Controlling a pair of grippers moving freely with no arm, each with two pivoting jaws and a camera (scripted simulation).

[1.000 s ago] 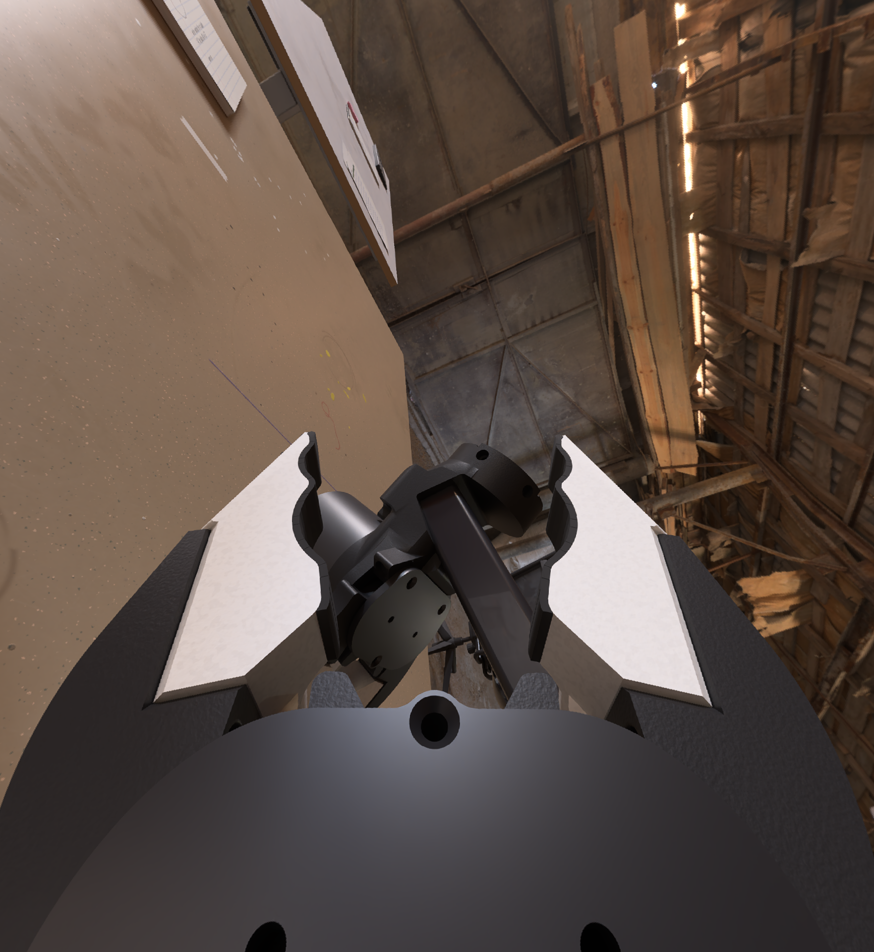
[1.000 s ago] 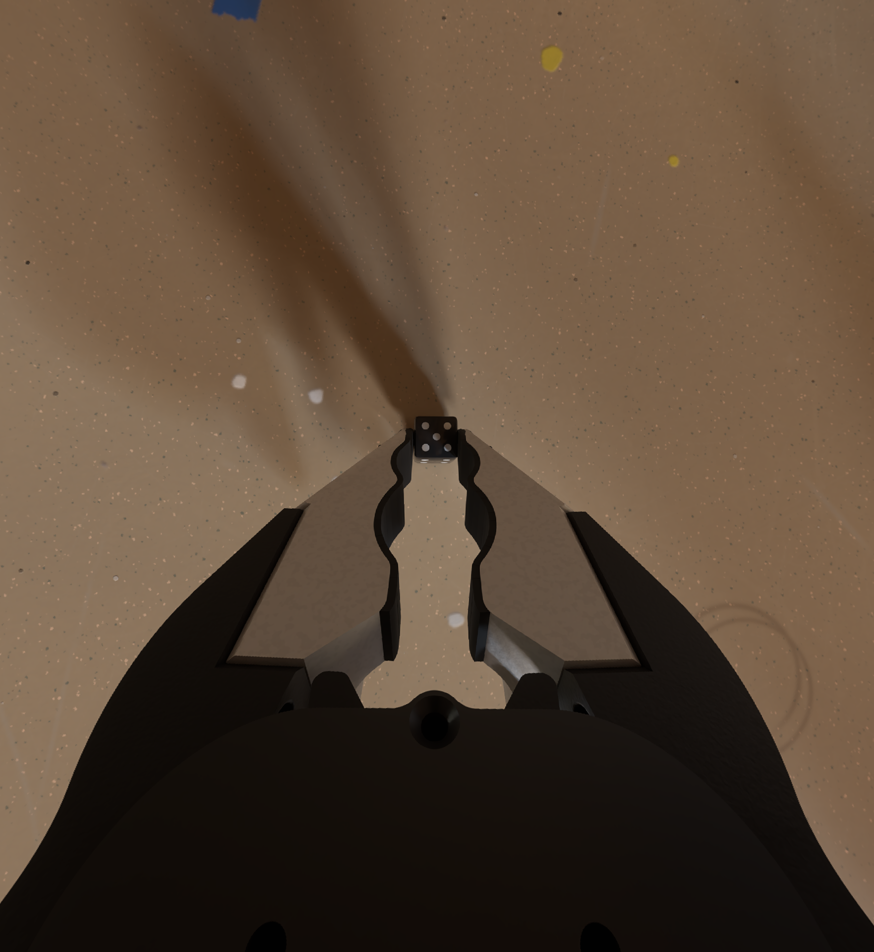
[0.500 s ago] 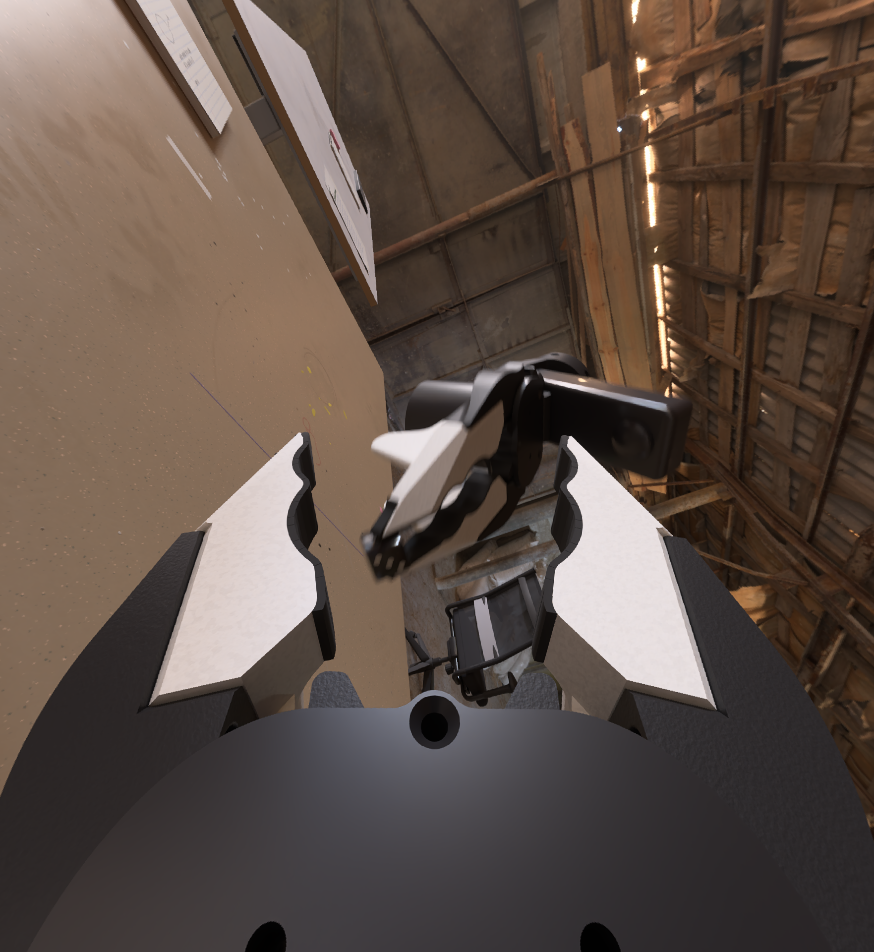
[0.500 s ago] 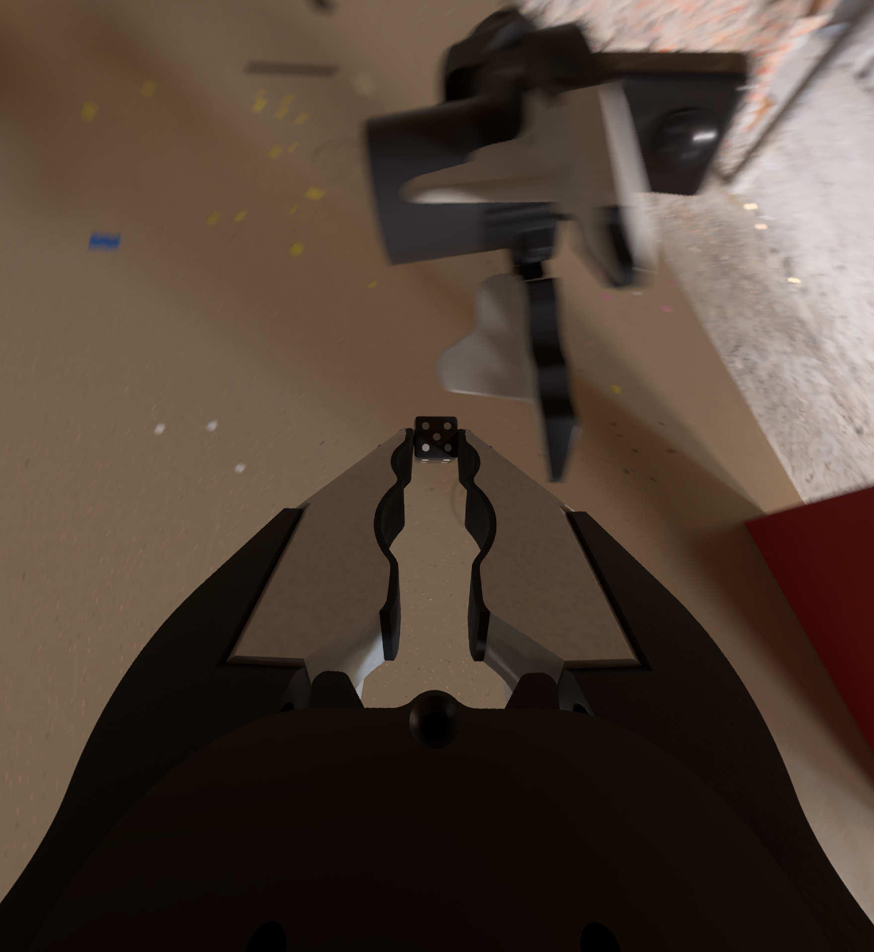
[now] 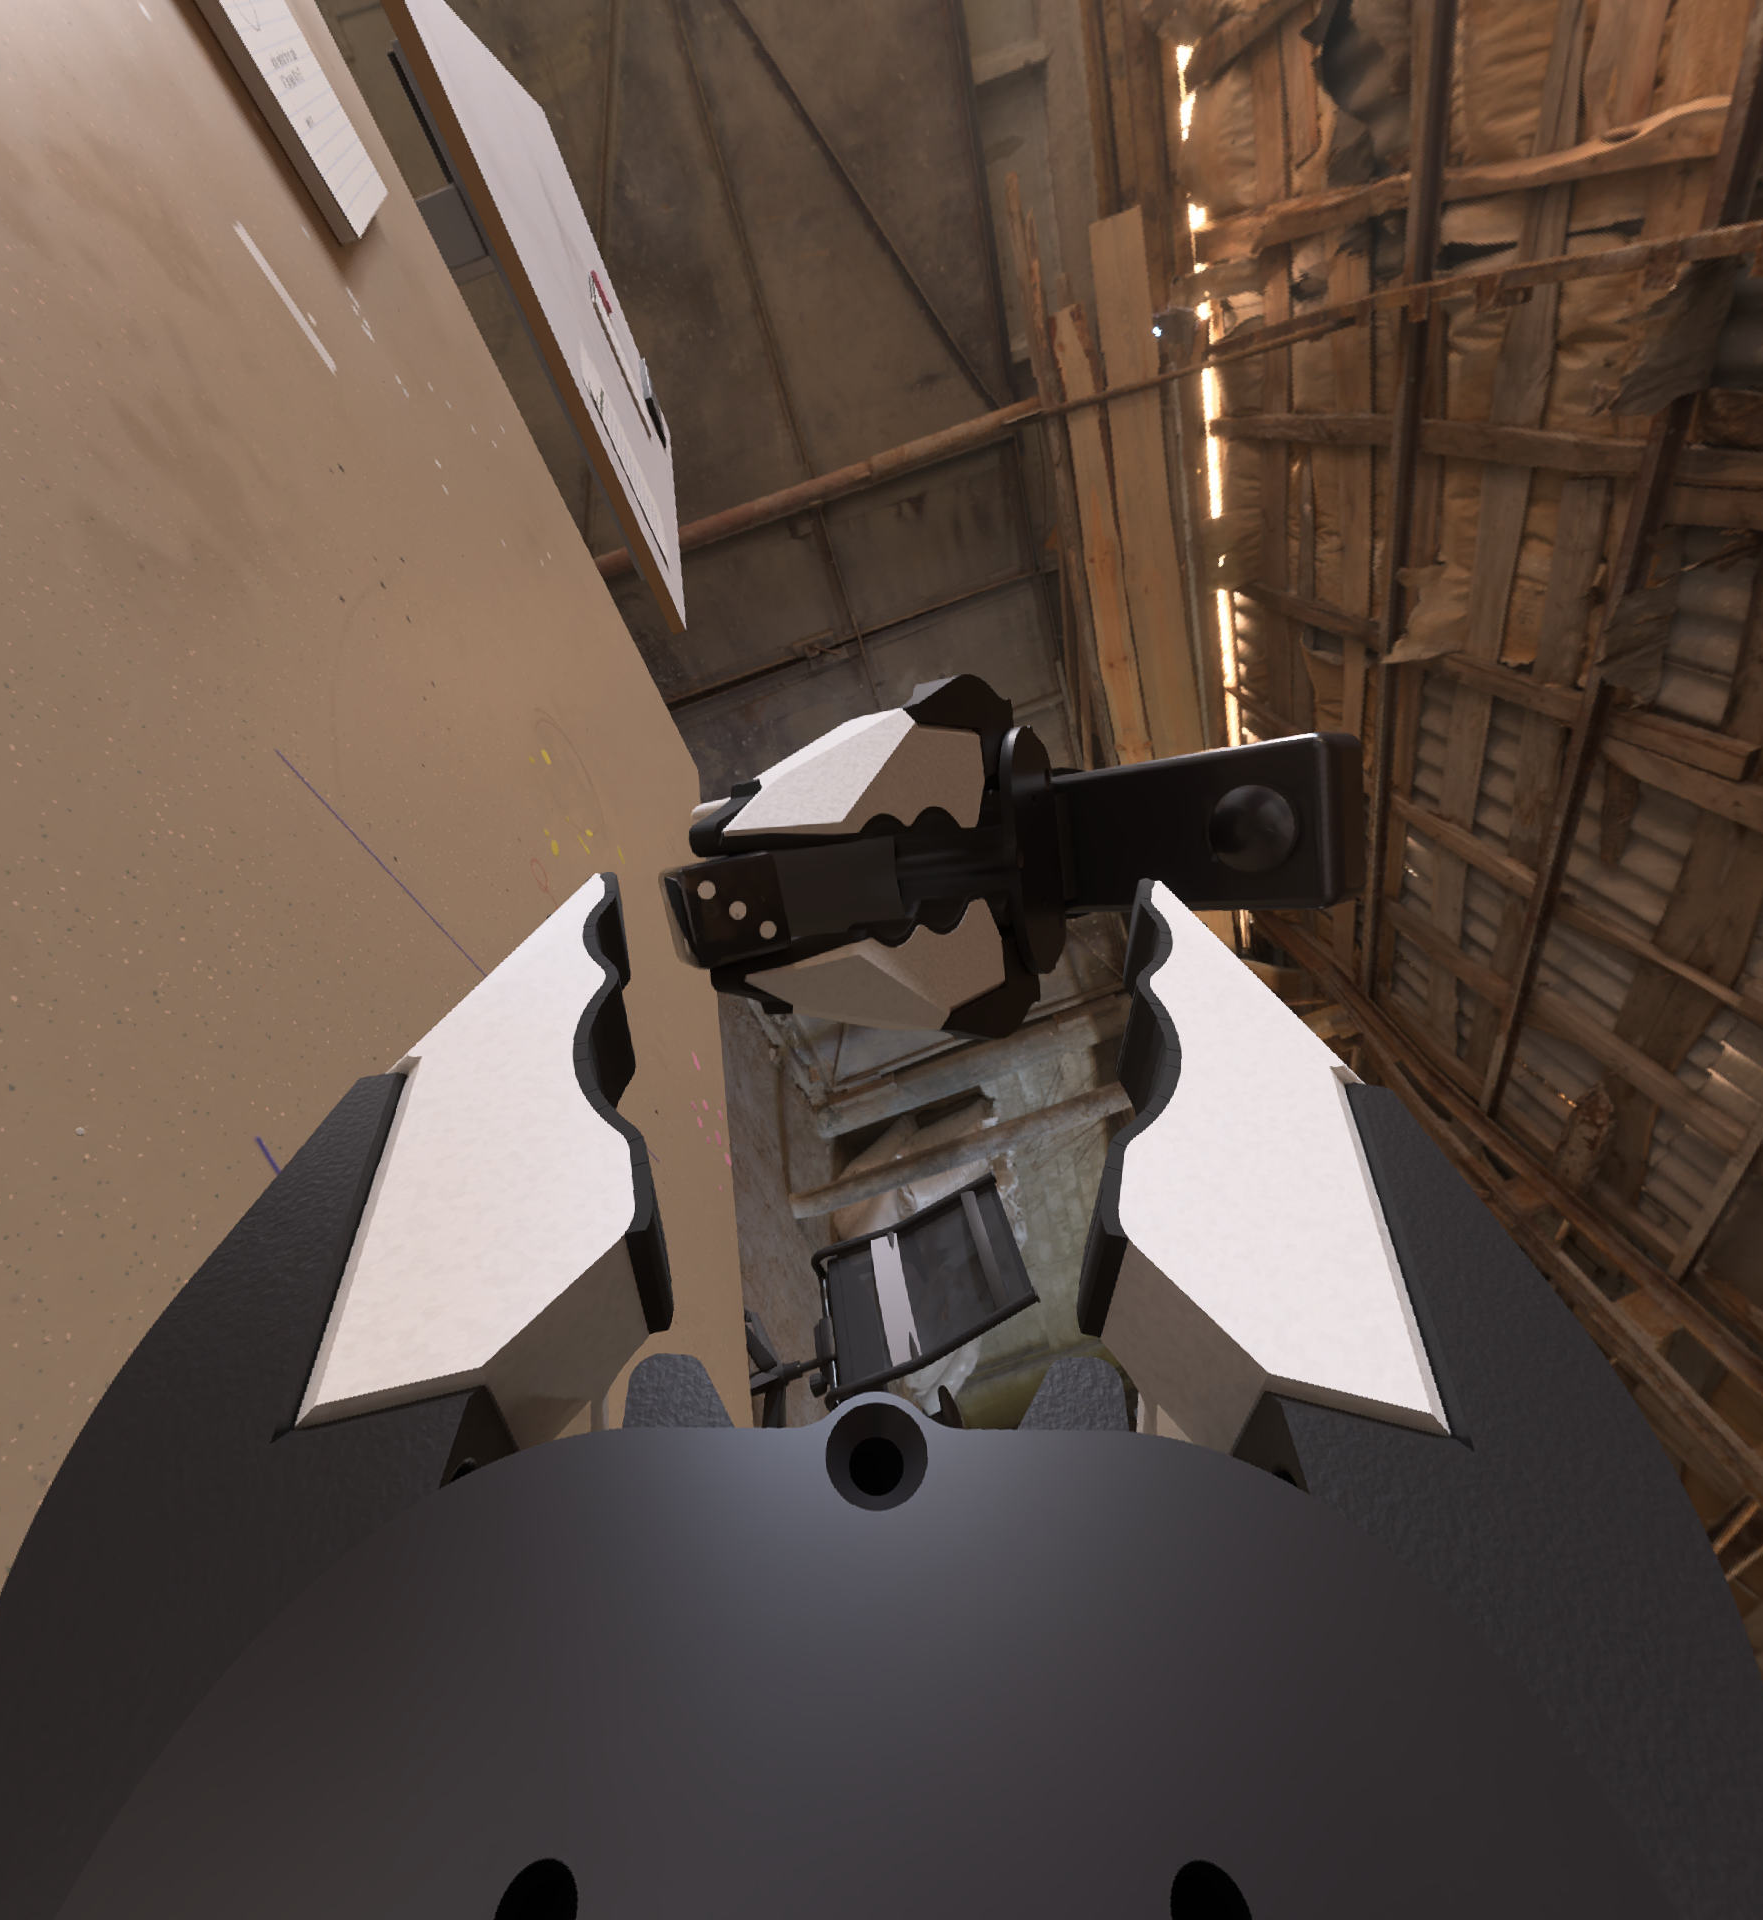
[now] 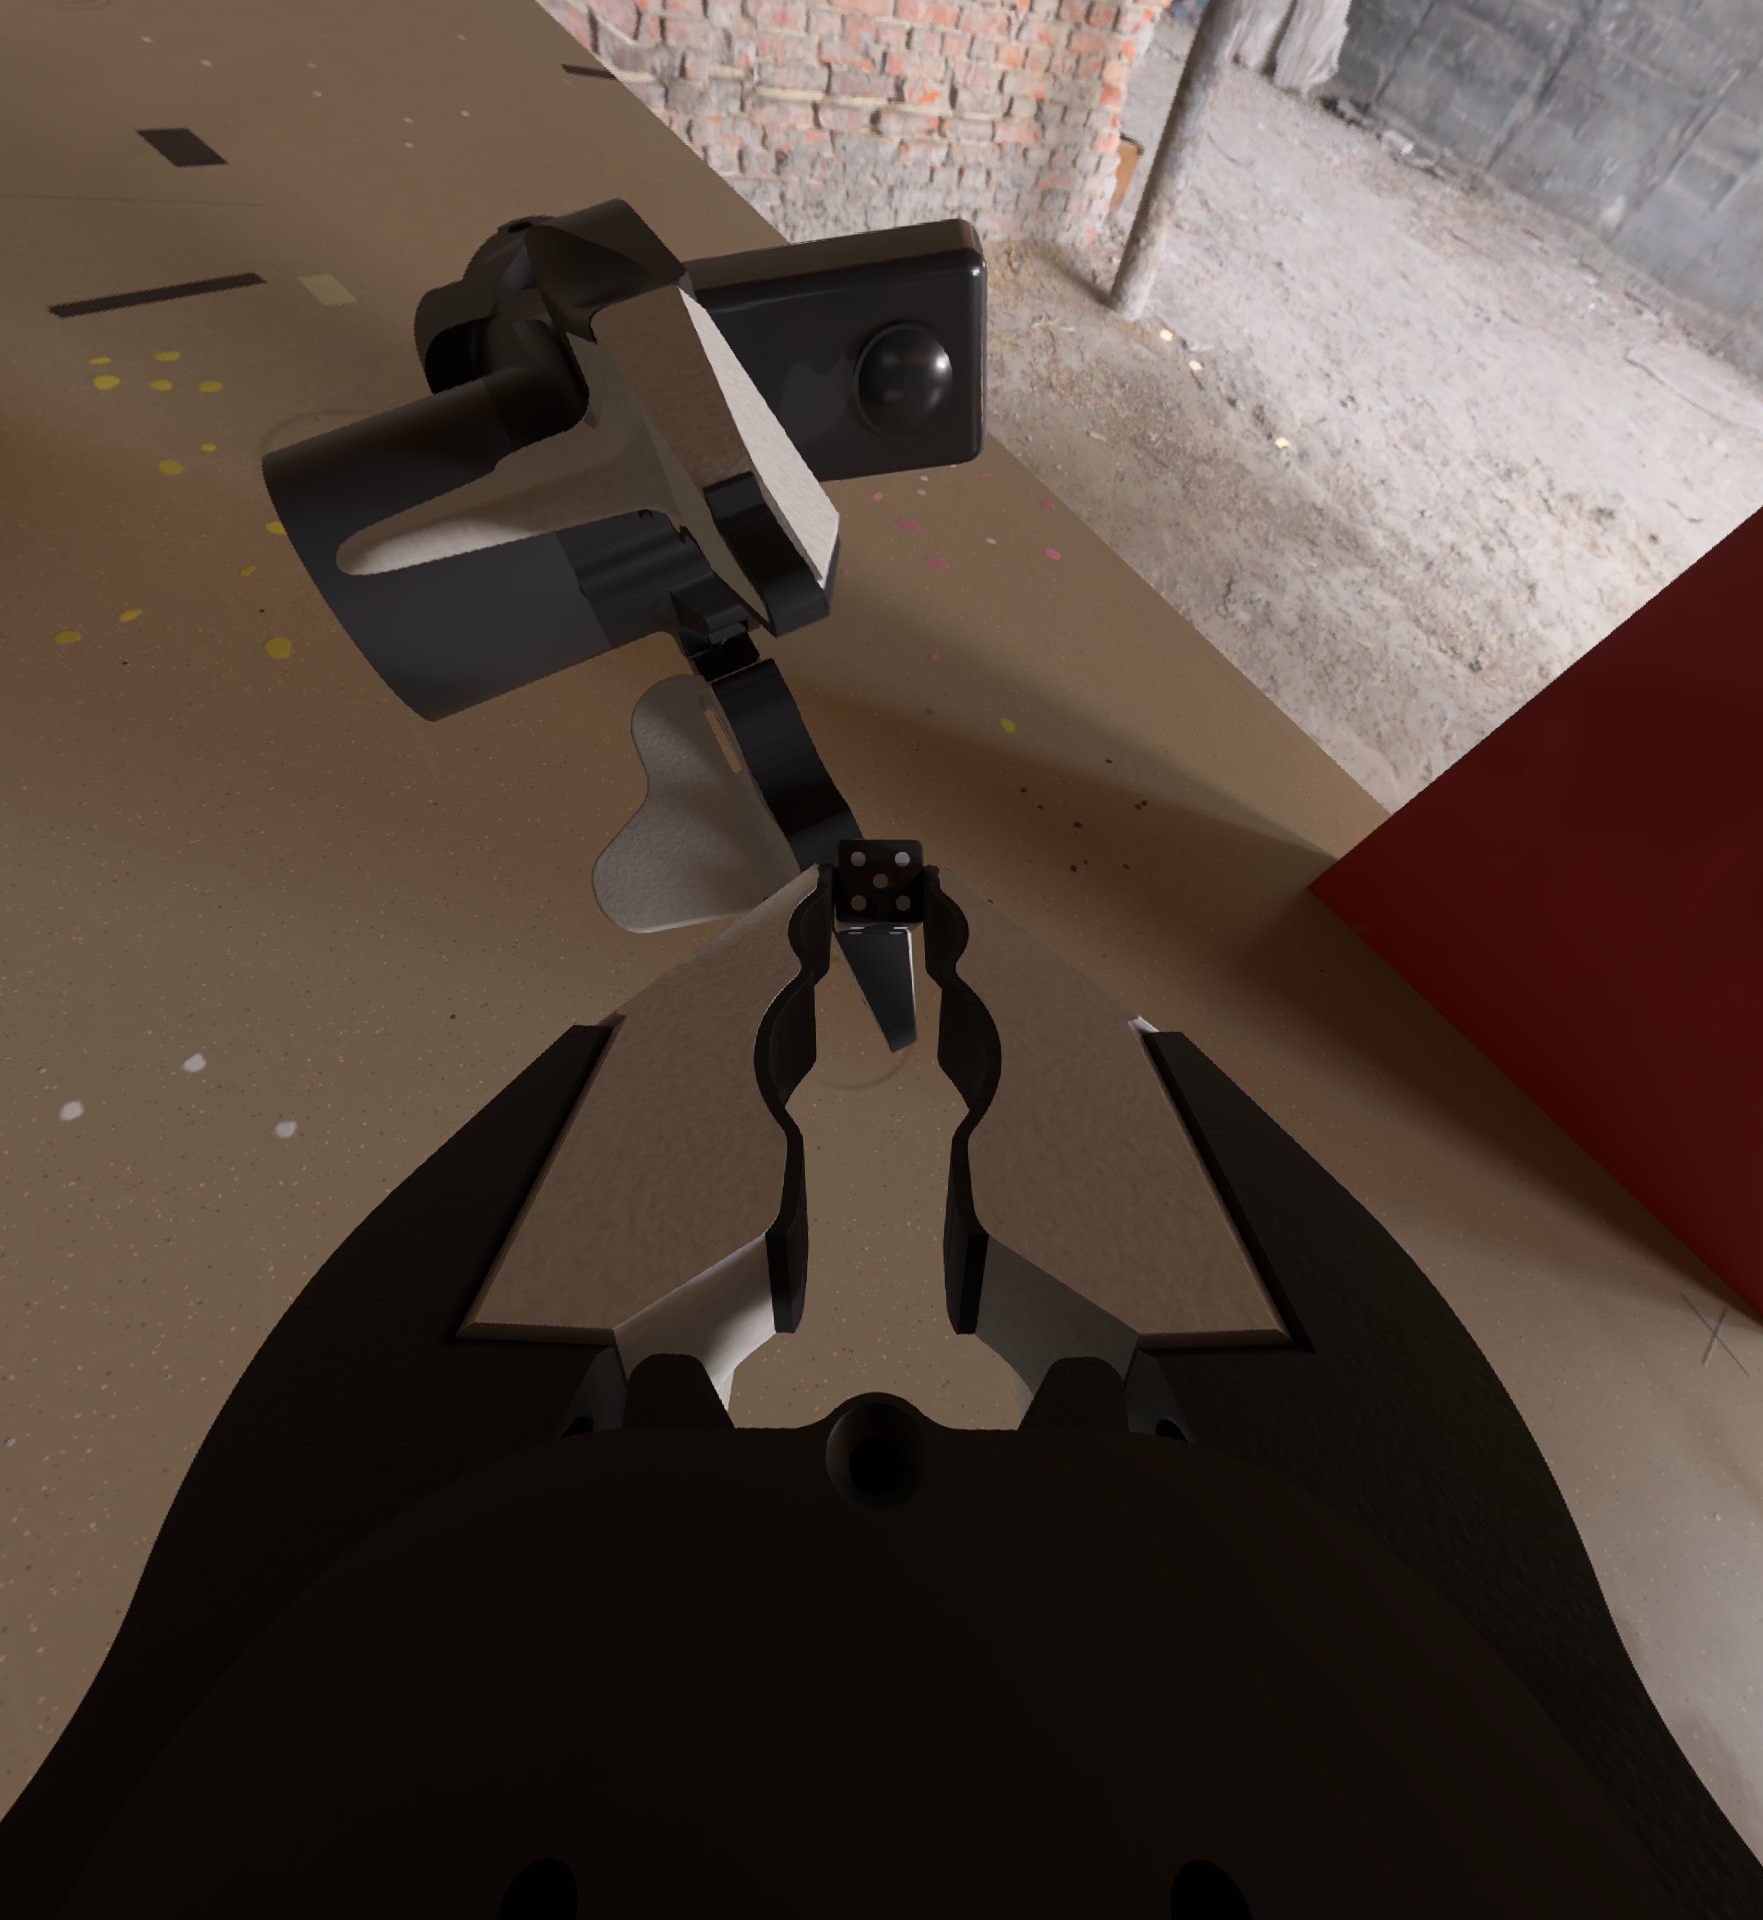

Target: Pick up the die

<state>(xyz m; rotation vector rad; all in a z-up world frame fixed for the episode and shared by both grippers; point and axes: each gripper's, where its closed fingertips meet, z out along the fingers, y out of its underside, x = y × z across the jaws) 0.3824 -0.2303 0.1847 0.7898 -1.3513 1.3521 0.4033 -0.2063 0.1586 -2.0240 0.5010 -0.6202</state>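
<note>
Already gripped: die is off the table, next comes a steady hold

Right now my right gripper (image 6: 877, 902) has its two fingers pinching the black die (image 6: 878, 881) at the very tips, with only a narrow gap left between them further back. From the left wrist view I can see the same die (image 5: 735, 911) sitting at the front of that gripper (image 5: 742, 914), one spotted face turned toward me, with the tan table (image 5: 181, 727) off to the side and not touching it. So I judge the grasp and the lift as done, and the step in hand is carrying or holding.

My left gripper (image 5: 877, 904) has its fingers spread wide and nothing between them. It hangs close in front of the right one, and in the right wrist view one left finger (image 6: 679, 852) lies just beside the die; I cannot tell whether they touch.

What I'd want next is a calm hold with steady squeeze, since the die is caught only by the fingertips and, I think, could twist out if I jerk. I'd also keep the empty left gripper clear so it doesn't knock the die, and stay away from the dark red box (image 6: 1635, 1018) on my right
</note>
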